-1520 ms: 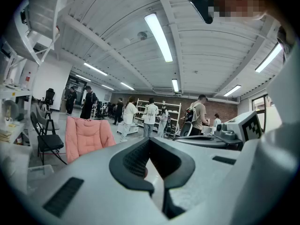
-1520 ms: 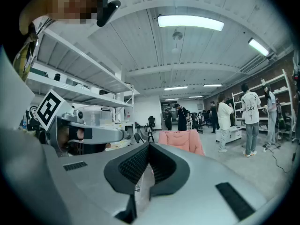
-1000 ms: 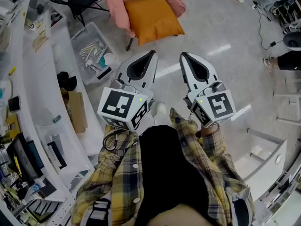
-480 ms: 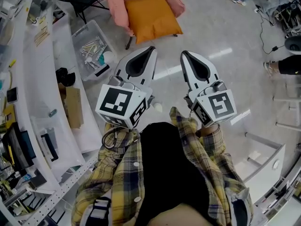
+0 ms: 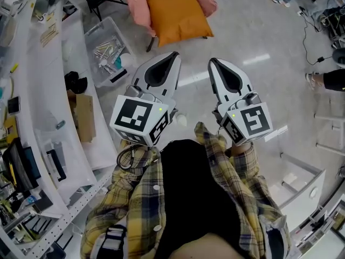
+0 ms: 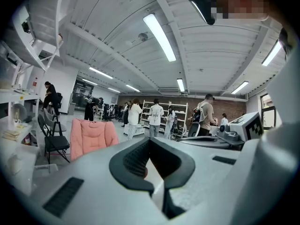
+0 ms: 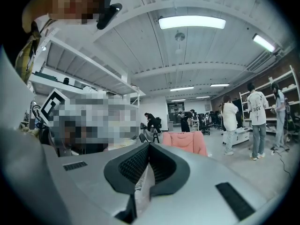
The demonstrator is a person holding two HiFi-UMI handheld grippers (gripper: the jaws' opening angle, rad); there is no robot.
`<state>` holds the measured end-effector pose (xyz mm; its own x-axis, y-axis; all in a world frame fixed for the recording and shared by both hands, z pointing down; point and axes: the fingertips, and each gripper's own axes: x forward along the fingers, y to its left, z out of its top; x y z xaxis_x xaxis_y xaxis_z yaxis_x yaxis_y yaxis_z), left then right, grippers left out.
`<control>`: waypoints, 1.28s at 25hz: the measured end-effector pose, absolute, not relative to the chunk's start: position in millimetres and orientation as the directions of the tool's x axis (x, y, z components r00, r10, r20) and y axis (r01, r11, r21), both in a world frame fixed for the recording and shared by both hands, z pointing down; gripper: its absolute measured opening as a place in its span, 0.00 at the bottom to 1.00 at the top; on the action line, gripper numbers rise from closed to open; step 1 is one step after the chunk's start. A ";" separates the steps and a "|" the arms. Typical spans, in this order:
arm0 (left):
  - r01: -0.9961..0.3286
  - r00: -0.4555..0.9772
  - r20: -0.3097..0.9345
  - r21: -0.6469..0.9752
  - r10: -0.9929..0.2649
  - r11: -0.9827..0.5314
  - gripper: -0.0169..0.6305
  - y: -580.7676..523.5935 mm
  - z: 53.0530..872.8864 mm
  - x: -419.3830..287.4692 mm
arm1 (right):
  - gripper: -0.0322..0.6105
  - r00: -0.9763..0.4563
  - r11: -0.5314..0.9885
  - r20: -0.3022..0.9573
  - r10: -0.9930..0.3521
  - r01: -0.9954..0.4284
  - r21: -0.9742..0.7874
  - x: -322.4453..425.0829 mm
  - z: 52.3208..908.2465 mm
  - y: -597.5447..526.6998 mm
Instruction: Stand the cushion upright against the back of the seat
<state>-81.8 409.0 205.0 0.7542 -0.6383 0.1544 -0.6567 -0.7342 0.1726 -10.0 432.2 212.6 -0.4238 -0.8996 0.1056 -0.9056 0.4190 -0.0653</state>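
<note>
Ahead on the pink chair [image 5: 137,7], the orange cushion [image 5: 178,15] lies flat, overhanging its front edge; floor [image 5: 242,31] separates it from my left tongs [image 5: 173,55] and right tongs [image 5: 212,62], both closed, empty.

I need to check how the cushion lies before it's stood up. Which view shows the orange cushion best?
The head view: the orange cushion lies flat on the pink chair, seen from above. Both gripper views show only the chair's backrest; the seat is blocked from view there, so no cushion shows.
</note>
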 end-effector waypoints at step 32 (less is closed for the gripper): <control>-0.525 0.849 0.197 0.215 -0.490 -0.824 0.03 173.9 236.1 -109.7 | 0.08 -0.241 0.228 0.187 -0.952 -0.970 -0.090 -33.5 239.7 205.6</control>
